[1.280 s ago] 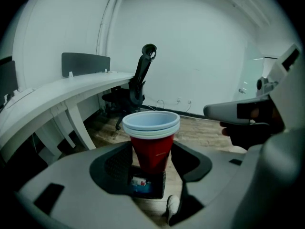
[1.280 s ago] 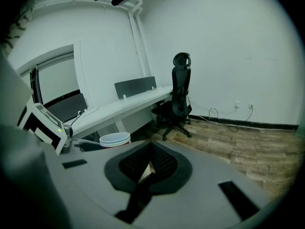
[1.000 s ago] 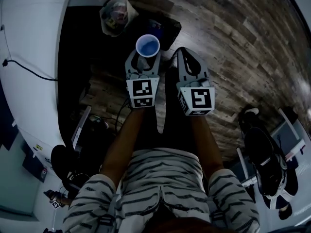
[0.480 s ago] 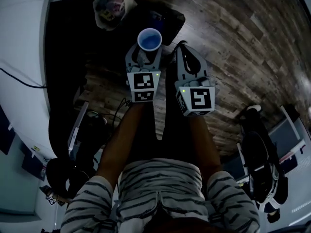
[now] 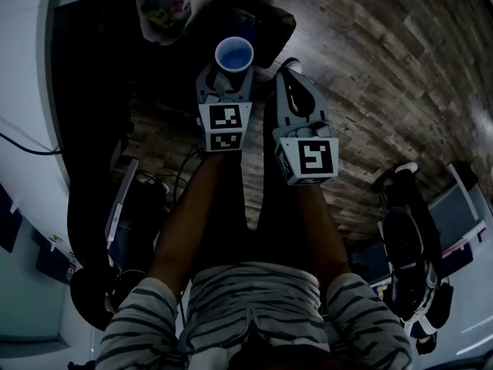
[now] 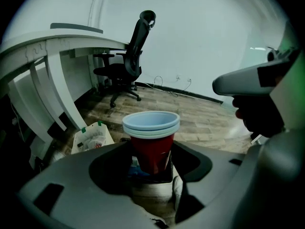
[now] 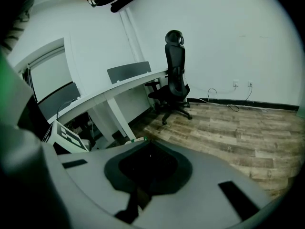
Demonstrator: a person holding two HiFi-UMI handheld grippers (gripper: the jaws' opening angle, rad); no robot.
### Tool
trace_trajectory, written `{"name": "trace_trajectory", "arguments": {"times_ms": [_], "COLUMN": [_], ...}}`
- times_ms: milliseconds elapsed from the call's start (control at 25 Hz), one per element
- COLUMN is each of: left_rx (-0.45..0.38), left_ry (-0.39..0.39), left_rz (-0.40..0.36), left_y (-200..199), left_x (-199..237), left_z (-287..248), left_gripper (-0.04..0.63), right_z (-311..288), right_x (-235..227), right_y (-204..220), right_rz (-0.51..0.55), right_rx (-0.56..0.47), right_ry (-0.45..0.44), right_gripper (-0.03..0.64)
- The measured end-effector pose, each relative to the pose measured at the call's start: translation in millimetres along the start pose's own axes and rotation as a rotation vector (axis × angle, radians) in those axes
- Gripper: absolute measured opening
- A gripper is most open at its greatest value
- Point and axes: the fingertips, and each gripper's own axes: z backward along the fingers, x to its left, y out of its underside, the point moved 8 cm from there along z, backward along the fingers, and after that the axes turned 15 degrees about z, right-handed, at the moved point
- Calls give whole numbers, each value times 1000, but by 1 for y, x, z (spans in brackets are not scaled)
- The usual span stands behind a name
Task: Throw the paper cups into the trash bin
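Two nested red paper cups (image 5: pixel 233 54) with pale rims stand upright between the jaws of my left gripper (image 5: pixel 231 75), which is shut on them. In the left gripper view the cups (image 6: pixel 151 144) fill the dark cut-out of the left gripper (image 6: pixel 151 162). Under them is a dark bin (image 6: pixel 148 181) with a pale wall and something blue inside. From the head view this dark bin (image 5: pixel 268 31) lies just beyond the cups. My right gripper (image 5: pixel 286 72) hangs beside the left one, jaws together and empty. Nothing sits in the right gripper (image 7: pixel 145 143) cut-out.
A white bag-lined bin (image 5: pixel 166 5) with rubbish stands to the left under the curved white desk (image 5: pixel 31 91); it shows as the white bin (image 6: pixel 91 138) in the left gripper view. A black office chair (image 6: pixel 126 61) stands on the wood floor. More chairs (image 5: pixel 408 260) and cables are near my legs.
Both grippers have sunk toward the floor, the left one carrying the cups. The cups now look smaller and sit higher in the head view, closer to the dark bin.
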Motion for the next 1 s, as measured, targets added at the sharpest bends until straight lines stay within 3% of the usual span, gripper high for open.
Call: {"name": "trace_trajectory", "arguments": {"times_ms": [1000], "left_rx": [116], "left_ry": [-26], "left_rz": [-71], "left_y": [46], "left_x": [23], "left_z": [-86], "left_gripper": [273], "right_z": [-15], "right_x": [-12], "right_y": [49], "right_rz": [-29], "right_rx": [30], "right_ry": [25], "right_gripper": [8]}}
